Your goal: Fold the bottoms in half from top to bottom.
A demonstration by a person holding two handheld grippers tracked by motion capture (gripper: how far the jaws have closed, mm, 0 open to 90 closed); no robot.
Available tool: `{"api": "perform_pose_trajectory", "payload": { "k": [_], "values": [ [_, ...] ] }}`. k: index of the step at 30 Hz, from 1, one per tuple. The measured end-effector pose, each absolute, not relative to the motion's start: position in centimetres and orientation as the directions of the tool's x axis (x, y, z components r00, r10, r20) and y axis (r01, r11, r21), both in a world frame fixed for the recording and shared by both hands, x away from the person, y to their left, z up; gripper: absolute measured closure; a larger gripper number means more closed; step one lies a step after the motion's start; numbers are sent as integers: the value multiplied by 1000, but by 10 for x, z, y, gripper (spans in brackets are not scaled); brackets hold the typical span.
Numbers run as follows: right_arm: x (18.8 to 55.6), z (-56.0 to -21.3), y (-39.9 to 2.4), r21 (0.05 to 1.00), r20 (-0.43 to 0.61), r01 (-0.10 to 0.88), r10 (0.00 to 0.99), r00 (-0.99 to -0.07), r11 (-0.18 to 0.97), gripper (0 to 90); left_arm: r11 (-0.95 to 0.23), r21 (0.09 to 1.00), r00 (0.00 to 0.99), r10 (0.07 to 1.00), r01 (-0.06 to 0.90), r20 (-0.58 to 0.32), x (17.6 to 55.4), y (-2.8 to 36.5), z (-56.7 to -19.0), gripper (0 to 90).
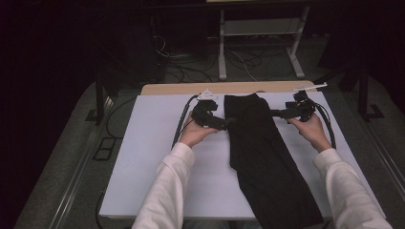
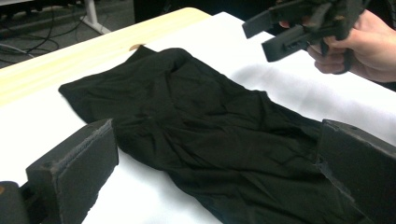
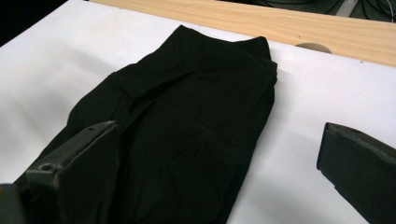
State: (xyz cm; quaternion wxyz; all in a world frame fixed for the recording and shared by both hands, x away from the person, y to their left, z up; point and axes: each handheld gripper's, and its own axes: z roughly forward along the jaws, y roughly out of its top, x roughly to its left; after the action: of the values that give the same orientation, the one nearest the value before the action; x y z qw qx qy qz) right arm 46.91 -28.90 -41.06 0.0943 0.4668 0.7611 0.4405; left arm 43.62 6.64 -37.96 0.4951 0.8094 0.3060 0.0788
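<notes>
Black garment [image 1: 265, 152] is laid lengthwise on the white table cover [image 1: 153, 157], its narrower far end close to the bare wooden strip [image 1: 176, 88] at the table's far edge and its near end reaching the near table edge on the right. The fabric is folded into a long band, with creases seen across the middle in both gripper views [image 2: 210, 126] [image 3: 187, 121].

Left gripper [image 1: 228, 122] is held at the garment's left edge, near the far end. Its jaws are spread wide in the left gripper view, one at each lower corner, with the cloth lying between and beyond them; nothing is pinched. Contact with the fabric cannot be told.

Right gripper [image 1: 273, 113] is held at the garment's right edge, roughly opposite the left one. In the right gripper view its jaws are likewise spread apart, the left-hand jaw over the dark cloth and the other over bare white cover; nothing is gripped. In the left gripper view this gripper [image 2: 261, 35] is seen raised above the cover, jaws parted, in the person's right hand [image 2: 362, 44].

Both forearms in white sleeves [image 1: 165, 191] enter from the near side. Cables [image 1: 184, 114] trail from each gripper across the cover.
</notes>
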Motion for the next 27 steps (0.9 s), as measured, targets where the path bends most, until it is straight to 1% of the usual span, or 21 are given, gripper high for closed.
{"api": "perform_pose_trajectory", "payload": {
  "k": [15,21,27],
  "values": [
    [481,-423,-291,730,293,665,808,-512,156,0,-252,826,736,626,504,-258,464,72,-407,0],
    [493,-427,-288,691,312,704,811,-495,163,0,-211,814,702,646,541,-300,477,76,-416,0],
    [498,-428,-284,681,316,714,812,-491,166,0,-195,797,682,654,571,-328,487,76,-424,0]
  ]
}}
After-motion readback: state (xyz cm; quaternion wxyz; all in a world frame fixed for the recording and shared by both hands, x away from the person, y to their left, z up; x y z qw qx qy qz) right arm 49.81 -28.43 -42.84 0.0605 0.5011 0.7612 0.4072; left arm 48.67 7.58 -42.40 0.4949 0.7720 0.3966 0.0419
